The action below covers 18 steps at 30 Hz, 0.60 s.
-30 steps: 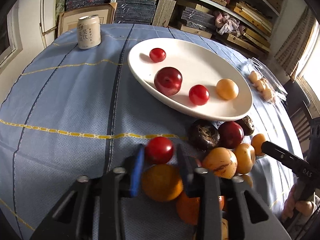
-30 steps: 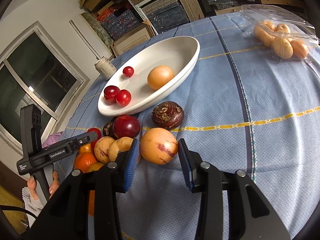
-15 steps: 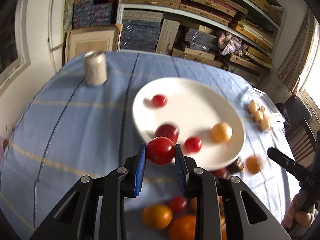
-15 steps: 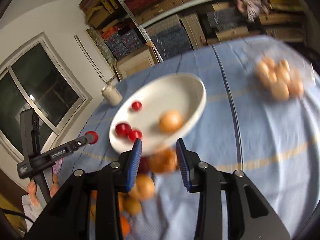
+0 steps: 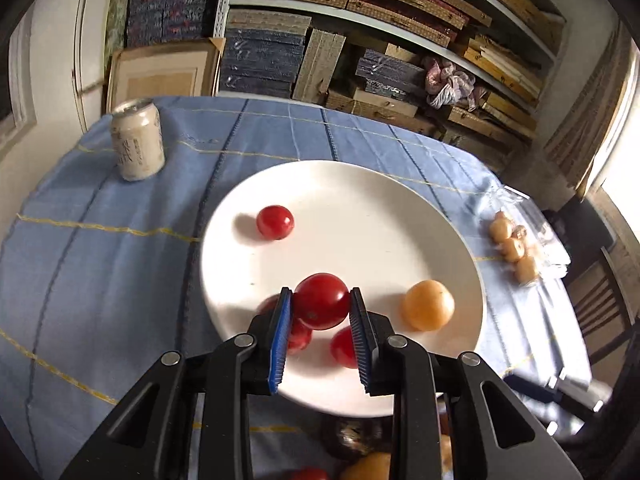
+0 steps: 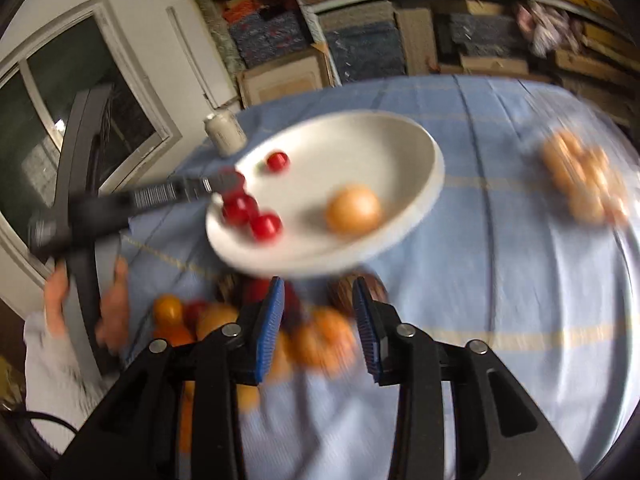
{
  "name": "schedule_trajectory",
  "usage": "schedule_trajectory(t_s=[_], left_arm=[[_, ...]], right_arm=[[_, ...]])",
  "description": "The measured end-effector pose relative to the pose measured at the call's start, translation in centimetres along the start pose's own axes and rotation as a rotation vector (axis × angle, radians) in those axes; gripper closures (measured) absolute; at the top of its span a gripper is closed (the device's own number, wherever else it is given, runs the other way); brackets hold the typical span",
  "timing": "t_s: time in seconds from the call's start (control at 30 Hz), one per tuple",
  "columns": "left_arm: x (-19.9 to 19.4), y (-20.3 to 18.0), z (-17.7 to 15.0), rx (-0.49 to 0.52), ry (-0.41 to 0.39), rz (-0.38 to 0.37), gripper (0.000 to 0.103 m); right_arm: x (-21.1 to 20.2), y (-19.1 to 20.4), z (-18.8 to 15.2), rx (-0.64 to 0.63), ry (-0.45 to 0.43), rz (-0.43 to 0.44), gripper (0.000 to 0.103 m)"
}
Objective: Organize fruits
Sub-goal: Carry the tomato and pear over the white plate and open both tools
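Left wrist view, lower centre: left tool [image 5: 321, 307] clenches a round red tomato [image 5: 321, 301] above the white oval plate [image 5: 360, 200]; right tool [image 6: 318, 298] released, blurred.

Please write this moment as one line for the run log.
left tool: shut on red fruit, over white plate | right tool: open, empty, above fruit pile | plate: three red fruits, one orange fruit

The left wrist view looks forward and down along its fingers [image 5: 280, 344] from close above the near rim of the plate [image 5: 360, 208], facing the shelves [image 5: 360, 20]. The right wrist view, blurred, sits farther back and lower, looking over the loose fruit [image 6: 324, 340] toward the plate [image 6: 360, 140] and window [image 6: 60, 128]. Both views share the plate, the can [image 5: 138, 146] [image 6: 224, 134], the blue cloth [image 5: 100, 260] [image 6: 500, 260] and the bagged fruit [image 5: 514, 248] [image 6: 584, 180].
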<state>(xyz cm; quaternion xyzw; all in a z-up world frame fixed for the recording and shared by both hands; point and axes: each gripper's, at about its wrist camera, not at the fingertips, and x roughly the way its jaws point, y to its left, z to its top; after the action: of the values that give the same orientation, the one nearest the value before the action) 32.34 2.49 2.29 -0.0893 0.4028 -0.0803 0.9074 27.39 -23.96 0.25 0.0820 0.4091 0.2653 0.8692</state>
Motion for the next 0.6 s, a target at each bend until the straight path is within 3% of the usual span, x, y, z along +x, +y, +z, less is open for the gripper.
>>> schedule_trajectory(t_s=[0.13, 0.3, 0.47, 0.6], left_arm=[[-0.7, -0.6, -0.3, 0.015, -0.014, 0.001, 0.074], [-1.9, -1.4, -0.7, 0.032, -0.023, -0.019, 0.074], [-1.6, -1.8, -1.0, 0.048, -0.014, -0.016, 0.074], [-1.6, -1.4, -0.3, 0.042, -0.023, -0.004, 0.074]], right_arm=[[0.2, -1.3, -2.2, 0.049, 0.022, 0.007, 0.067], [2.5, -1.7, -2.1, 0.126, 0.076, 0.099, 0.064], [2.7, -1.7, -2.7, 0.14, 0.048, 0.115, 0.065], [0.5, -1.4, -1.7, 0.123, -0.031, 0.086, 0.065]])
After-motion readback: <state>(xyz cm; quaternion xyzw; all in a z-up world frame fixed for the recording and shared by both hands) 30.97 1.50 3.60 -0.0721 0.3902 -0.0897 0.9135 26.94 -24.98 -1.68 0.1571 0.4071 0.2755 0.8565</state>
